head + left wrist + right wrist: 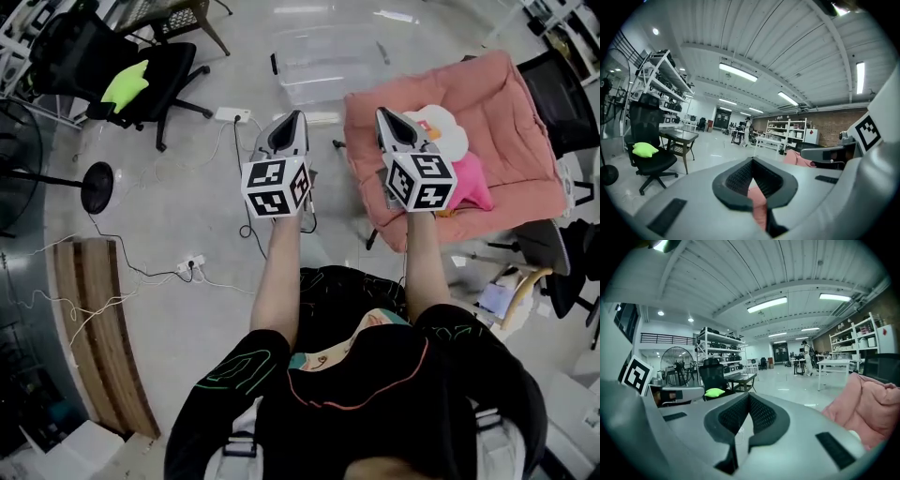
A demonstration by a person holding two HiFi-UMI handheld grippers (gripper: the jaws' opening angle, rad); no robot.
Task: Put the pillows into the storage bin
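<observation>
Over the floor [187,206], the left hand-held gripper [297,116] hangs closed and empty near the seemingly empty storage bin [323,70]. The right hand-held gripper [381,113], likewise closed and empty, hovers at the pink cushion [511,103]'s left edge; white pillow [448,131] and pink pillow [475,184] lie there, none binned yet.

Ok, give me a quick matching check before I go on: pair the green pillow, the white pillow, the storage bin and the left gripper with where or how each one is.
Things:
A. green pillow
B. white pillow
C. storage bin
D. left gripper

Place or state:
1. on the pink cushion
2. jaws shut, nothing held
3. on the black office chair
4. on the floor, beyond both grippers

Pairs: A-3, B-1, C-4, D-2
</observation>
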